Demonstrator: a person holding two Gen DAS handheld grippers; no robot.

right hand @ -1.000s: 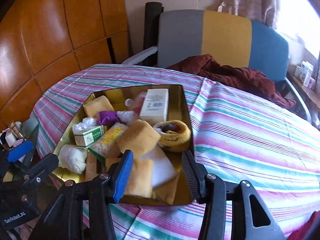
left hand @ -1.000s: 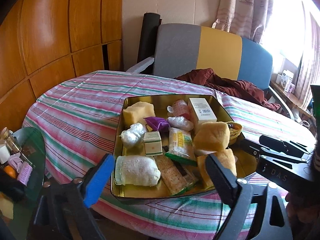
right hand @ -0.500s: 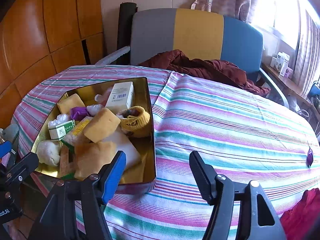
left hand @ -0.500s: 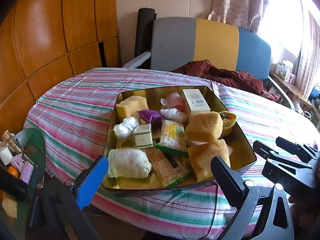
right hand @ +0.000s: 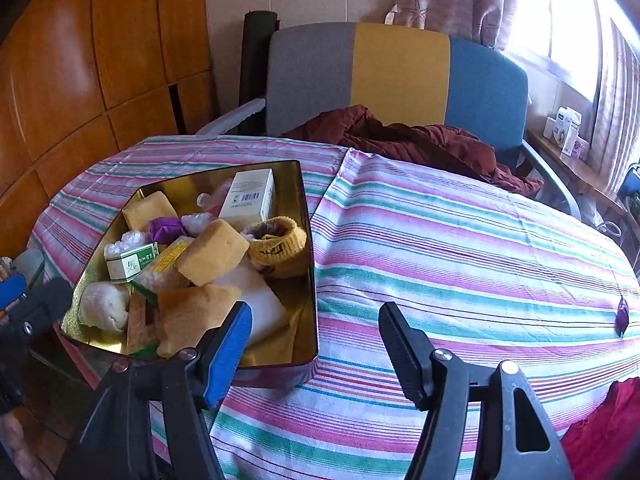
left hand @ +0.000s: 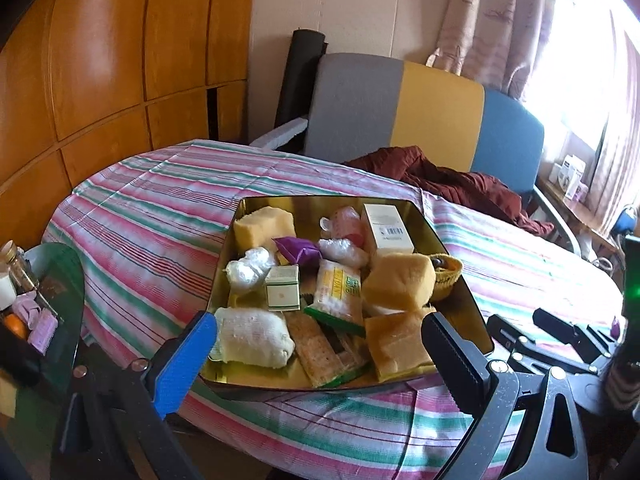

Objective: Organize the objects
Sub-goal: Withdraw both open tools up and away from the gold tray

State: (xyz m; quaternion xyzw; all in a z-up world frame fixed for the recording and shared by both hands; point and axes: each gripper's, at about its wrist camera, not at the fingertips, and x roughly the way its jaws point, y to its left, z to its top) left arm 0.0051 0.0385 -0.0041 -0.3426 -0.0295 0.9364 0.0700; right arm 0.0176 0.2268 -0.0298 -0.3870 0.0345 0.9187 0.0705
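A gold tin (left hand: 320, 199) sits on the striped table. It is crowded with yellow sponges (left hand: 398, 282), a white barcode box (left hand: 386, 229), a small green-and-white box (left hand: 282, 288), a purple wrapper (left hand: 300, 250), a white cloth roll (left hand: 252, 336) and cracker packets (left hand: 316, 344). My left gripper (left hand: 319, 320) stands wide open before the tin's near edge, holding nothing. My right gripper (right hand: 315, 310) is open and empty over the cloth at the tin's (right hand: 309, 272) right corner. A yellow knitted cup (right hand: 280, 246) leans in that corner. A small purple item (right hand: 622, 314) lies far right.
A grey, yellow and blue chair (right hand: 396, 76) with a dark red garment (right hand: 404, 144) stands behind the table. A glass side table (left hand: 52, 280) with small bottles is at the left. Red cloth (right hand: 604, 428) lies near right. Wood panels (left hand: 100, 60) line the left wall.
My right gripper's jaws have spread wider and it has swung right, from over the tin to the cloth beside it. The left jaws opened slightly more.
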